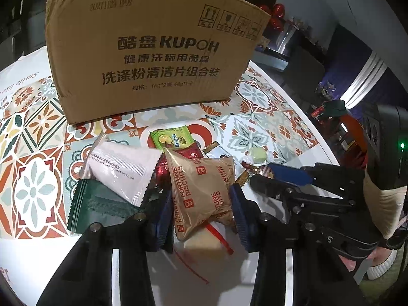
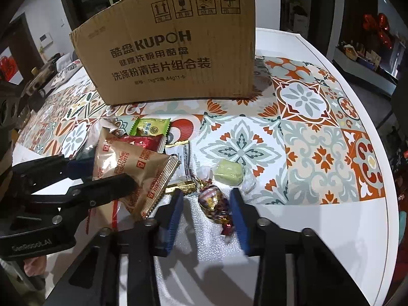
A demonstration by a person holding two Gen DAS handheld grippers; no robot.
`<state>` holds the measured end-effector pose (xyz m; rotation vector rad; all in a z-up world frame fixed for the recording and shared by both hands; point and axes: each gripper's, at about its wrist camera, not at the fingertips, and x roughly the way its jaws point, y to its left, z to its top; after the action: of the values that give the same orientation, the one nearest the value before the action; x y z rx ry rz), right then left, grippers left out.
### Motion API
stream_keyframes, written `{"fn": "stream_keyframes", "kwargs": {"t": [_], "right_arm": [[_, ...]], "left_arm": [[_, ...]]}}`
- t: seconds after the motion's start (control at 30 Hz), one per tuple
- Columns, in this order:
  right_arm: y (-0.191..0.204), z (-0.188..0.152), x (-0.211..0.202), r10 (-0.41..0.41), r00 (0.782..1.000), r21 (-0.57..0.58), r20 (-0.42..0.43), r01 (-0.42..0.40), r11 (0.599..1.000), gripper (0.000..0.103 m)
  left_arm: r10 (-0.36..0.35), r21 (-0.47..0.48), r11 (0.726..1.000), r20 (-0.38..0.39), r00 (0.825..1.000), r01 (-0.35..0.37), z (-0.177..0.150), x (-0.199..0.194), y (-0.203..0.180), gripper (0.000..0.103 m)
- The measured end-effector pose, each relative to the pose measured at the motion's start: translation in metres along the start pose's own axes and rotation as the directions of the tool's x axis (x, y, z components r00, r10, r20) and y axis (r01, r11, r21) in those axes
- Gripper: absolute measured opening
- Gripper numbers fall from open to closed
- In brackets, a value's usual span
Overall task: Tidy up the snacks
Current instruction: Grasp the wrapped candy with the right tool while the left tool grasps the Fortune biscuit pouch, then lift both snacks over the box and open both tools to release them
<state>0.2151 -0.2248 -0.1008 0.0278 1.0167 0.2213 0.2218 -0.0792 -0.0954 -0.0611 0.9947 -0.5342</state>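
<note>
A pile of snacks lies on the patterned tablecloth in front of a cardboard box (image 1: 153, 51) (image 2: 173, 48). My left gripper (image 1: 201, 204) is shut on a tan Fortune Biscuits packet (image 1: 201, 186) (image 2: 132, 168), its blue pads pressing both sides. My right gripper (image 2: 206, 209) is open around a dark foil-wrapped candy (image 2: 214, 201) that lies between its pads; it also shows in the left wrist view (image 1: 270, 178). A pale green wrapped sweet (image 2: 228, 172) (image 1: 257, 154) lies just beyond it.
A white packet (image 1: 122, 170), a dark green packet (image 1: 99, 206), a light green packet (image 1: 170, 139) (image 2: 150, 127) and a red packet (image 2: 145, 142) lie in the pile. The white table rim (image 2: 344, 229) curves at the right.
</note>
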Motion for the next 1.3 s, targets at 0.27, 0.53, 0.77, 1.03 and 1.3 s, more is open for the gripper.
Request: {"fn": "stream_keyframes", "kwargs": {"t": [0.27, 0.53, 0.77, 1.03, 1.3], "right_arm": [[0.004, -0.004, -0.007, 0.008, 1.0, 0.02, 0.001, -0.008, 1.0, 0.025], [0.01, -0.002, -0.037, -0.003, 0.998, 0.023, 0.057, 0.002, 1.0, 0.025], [0.018, 0.011, -0.063, -0.003, 0.995, 0.017, 0.103, 0.001, 1.0, 0.025], [0.026, 0.038, -0.09, 0.017, 0.986, 0.01, 0.167, -0.019, 1.0, 0.025], [0.031, 0.069, -0.108, 0.029, 0.976, -0.014, 0.215, -0.026, 1.0, 0.025]], "left_arm": [[0.009, -0.001, 1.0, 0.025, 1.0, -0.009, 0.0, -0.011, -0.004, 0.043], [0.036, 0.013, 0.999, 0.071, 0.997, -0.037, 0.0, -0.034, -0.01, 0.043], [0.058, 0.014, 0.998, 0.117, 0.991, -0.06, 0.013, -0.059, -0.013, 0.043], [0.08, 0.004, 0.997, 0.167, 0.983, -0.082, 0.034, -0.088, -0.013, 0.043], [0.115, -0.002, 0.993, 0.227, 0.967, -0.118, 0.064, -0.11, -0.012, 0.043]]}}
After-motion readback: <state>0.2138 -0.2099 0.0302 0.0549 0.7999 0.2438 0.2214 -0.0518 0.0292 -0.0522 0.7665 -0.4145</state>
